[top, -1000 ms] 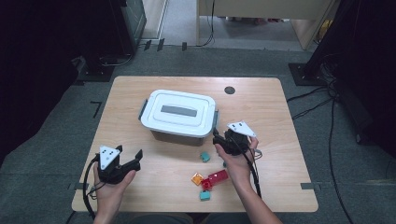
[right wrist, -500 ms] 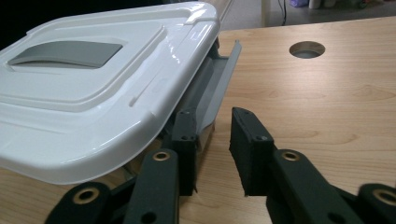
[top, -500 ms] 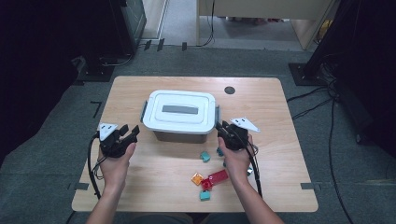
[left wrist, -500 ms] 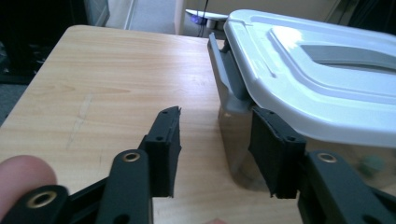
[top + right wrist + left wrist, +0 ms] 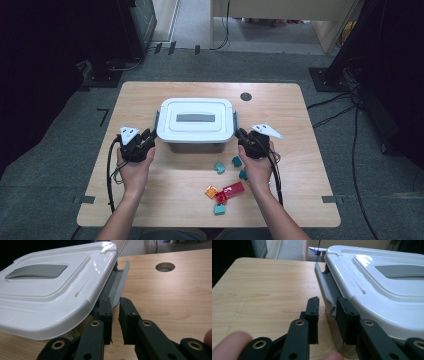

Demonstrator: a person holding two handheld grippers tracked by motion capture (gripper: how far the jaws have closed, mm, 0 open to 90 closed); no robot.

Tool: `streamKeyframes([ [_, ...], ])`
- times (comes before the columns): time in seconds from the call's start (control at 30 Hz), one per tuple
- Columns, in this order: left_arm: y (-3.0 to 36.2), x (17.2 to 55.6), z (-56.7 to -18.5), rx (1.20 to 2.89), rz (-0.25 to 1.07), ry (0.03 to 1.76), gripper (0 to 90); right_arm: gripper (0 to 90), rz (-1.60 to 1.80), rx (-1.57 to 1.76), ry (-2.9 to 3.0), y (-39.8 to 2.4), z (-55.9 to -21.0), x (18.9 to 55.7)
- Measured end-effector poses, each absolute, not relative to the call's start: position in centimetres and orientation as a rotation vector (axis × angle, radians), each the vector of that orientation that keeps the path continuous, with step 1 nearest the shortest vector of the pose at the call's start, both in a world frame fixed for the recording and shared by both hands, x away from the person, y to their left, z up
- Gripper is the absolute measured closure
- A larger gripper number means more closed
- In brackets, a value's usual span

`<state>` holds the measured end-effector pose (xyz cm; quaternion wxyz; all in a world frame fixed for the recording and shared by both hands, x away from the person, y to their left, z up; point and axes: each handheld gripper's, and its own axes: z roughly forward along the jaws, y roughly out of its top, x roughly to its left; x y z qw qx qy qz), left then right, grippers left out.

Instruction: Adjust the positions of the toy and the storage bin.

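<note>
A storage box with a white lid (image 5: 195,119) (image 5: 382,282) (image 5: 50,287) stands mid-table. It has a grey latch on each short side. My left gripper (image 5: 149,136) (image 5: 328,300) is at the left latch (image 5: 156,122) (image 5: 325,280). Its jaws have just been closing, and the latch's near end is between them. My right gripper (image 5: 241,135) (image 5: 115,300) is at the right latch (image 5: 235,122) (image 5: 120,280). Its jaws have also just been closing, to a narrow gap that holds the latch's lower edge.
Several small blocks lie in front of the box: teal ones (image 5: 219,167) (image 5: 236,161), an orange one (image 5: 211,191) and a red one (image 5: 232,190). A round cable hole (image 5: 245,96) (image 5: 164,266) is at the back right of the wooden table (image 5: 300,150).
My left hand has moved from the front left of the table up to the box's left side. Both pairs of jaws have closed in. The right hand has stayed where it was.
</note>
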<state>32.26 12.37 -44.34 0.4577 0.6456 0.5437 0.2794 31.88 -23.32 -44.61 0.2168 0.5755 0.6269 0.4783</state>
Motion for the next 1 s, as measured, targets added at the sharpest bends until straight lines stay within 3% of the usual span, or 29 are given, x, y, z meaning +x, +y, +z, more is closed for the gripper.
streamKeyframes([
  [0.13,12.0,32.4,-44.2,1.602,0.673,1.334,84.1,82.7,1.315,1.598,1.750,-23.9,-44.5,32.1],
  [0.27,11.8,32.8,-44.1,1.590,0.592,1.342,84.8,82.9,1.319,1.619,1.752,-24.7,-44.3,32.4],
  [1.0,12.6,30.8,-43.8,1.600,0.490,1.322,86.1,82.6,1.421,1.683,1.804,-26.2,-44.2,29.7],
])
